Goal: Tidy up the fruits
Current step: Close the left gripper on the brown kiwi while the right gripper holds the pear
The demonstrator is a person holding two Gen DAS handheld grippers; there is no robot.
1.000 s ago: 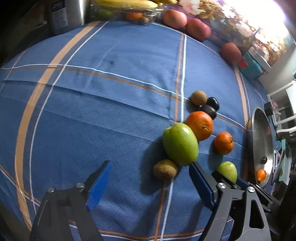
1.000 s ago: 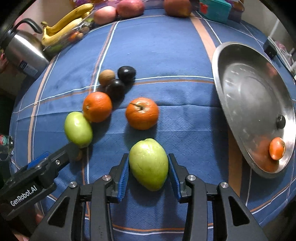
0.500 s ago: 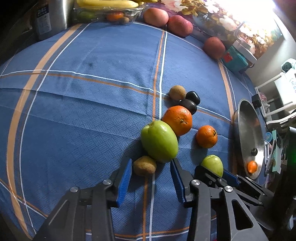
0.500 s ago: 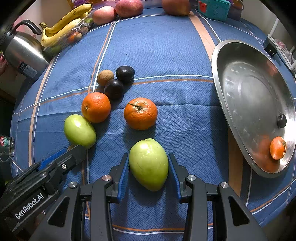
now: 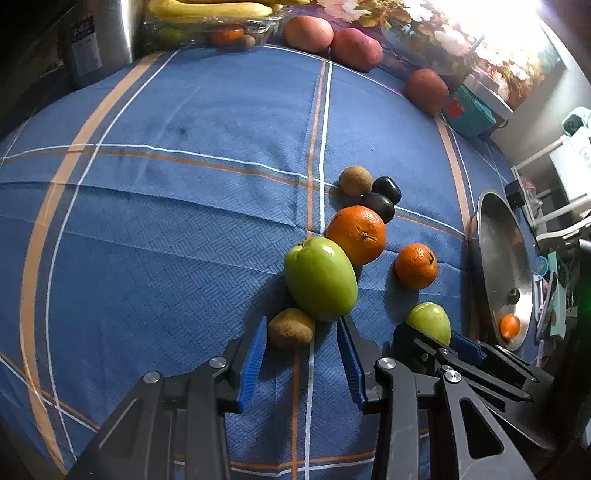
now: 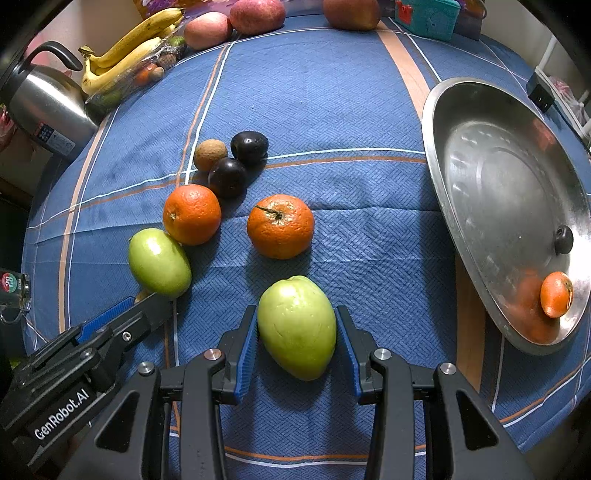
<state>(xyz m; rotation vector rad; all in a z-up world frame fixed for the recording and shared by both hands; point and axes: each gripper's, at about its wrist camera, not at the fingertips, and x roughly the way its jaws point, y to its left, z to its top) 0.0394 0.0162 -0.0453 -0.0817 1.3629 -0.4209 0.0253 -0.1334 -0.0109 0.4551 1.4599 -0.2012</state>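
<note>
My left gripper (image 5: 301, 332) is open with its blue pads on either side of a brown kiwi (image 5: 291, 328), without touching it. A big green fruit (image 5: 320, 278) lies just beyond the kiwi, touching an orange (image 5: 356, 235). My right gripper (image 6: 296, 326) is shut on a pale green fruit (image 6: 297, 326) that rests on the blue cloth; it also shows in the left wrist view (image 5: 430, 321). A mandarin (image 6: 280, 226) lies ahead of it. Two dark plums (image 6: 227, 176) and another kiwi (image 6: 209, 155) lie further back.
A steel pan (image 6: 461, 155) at the right holds a small orange (image 6: 556, 294) and a dark plum (image 6: 564, 239). Bananas (image 6: 125, 51), red apples (image 6: 255, 16), a steel kettle (image 6: 48, 107) and a teal box (image 6: 428, 16) line the far edge.
My left gripper has moved forward and narrowed from wide open until its pads flank the kiwi. My right gripper has stayed shut on the pale green fruit.
</note>
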